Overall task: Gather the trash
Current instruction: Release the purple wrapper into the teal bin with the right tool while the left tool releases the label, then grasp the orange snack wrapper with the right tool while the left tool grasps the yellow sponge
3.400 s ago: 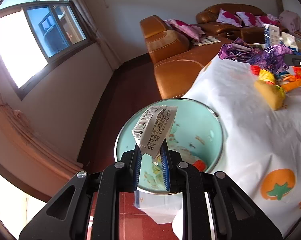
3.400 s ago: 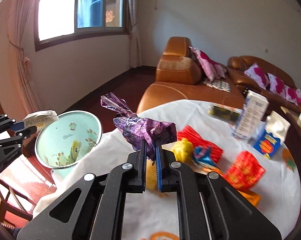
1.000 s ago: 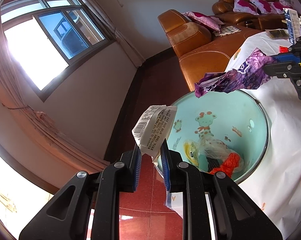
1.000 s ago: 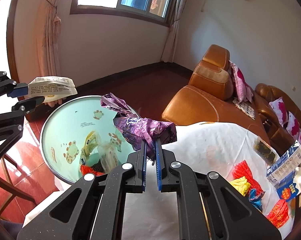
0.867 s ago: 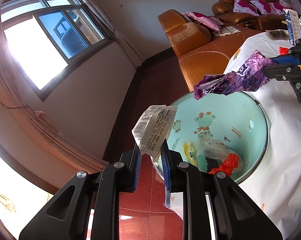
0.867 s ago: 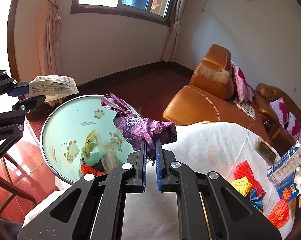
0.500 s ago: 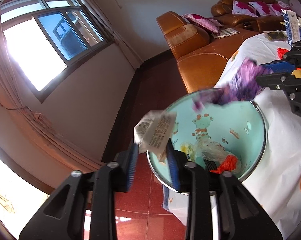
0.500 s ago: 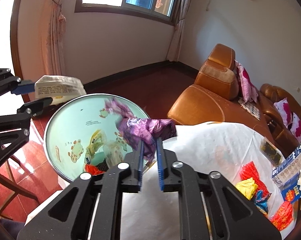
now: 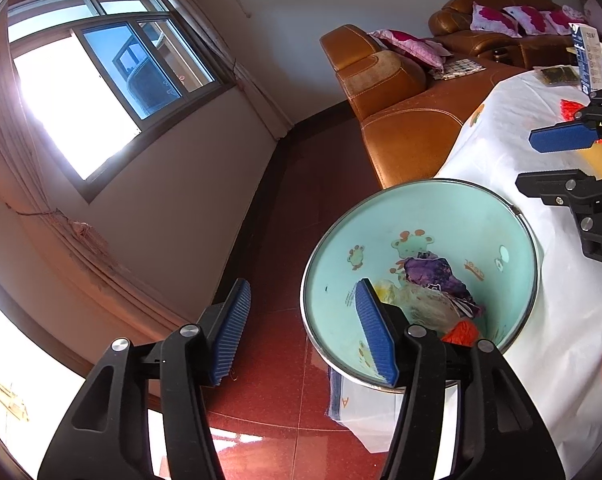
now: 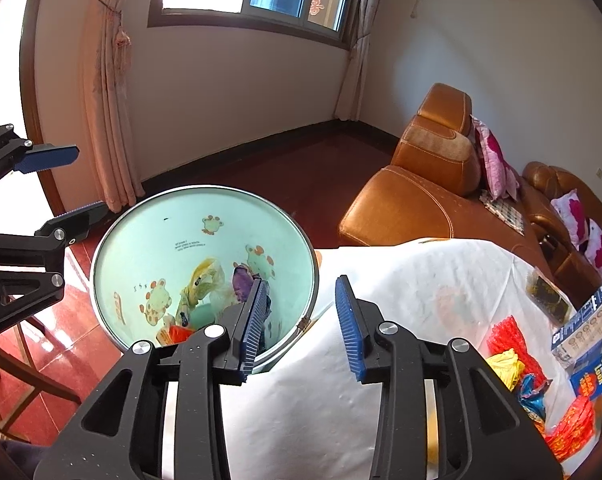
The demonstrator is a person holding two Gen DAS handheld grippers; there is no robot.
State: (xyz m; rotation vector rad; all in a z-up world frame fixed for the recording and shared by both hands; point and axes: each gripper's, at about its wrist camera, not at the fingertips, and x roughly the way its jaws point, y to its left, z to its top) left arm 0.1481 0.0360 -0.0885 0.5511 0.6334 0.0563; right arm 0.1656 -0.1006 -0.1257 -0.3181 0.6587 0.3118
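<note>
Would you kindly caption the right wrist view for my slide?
Right gripper opening, empty, above mint bin holding purple wrapper.

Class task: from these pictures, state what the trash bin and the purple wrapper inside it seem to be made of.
Trash bin: probably plastic, smooth mint-green wall with printed cartoon animals, edged by a shiny, seemingly metal rim. Purple wrapper: thin plastic or foil film, judging by its crumpled, creased, slightly glossy surface.

The room has cream walls (image 10: 481, 60) and a dark red tiled floor (image 9: 269, 392) that shines where the light falls on it. A big window (image 9: 101, 92) with a dark frame lets in very bright daylight, and pale pink curtains (image 10: 105, 92) hang beside it. A brown leather sofa (image 10: 421, 184) stands along 2 walls, with pink flowered cushions (image 10: 495, 160) on it. A dark skirting board (image 10: 261, 148) runs along the bottom of the walls.
</note>
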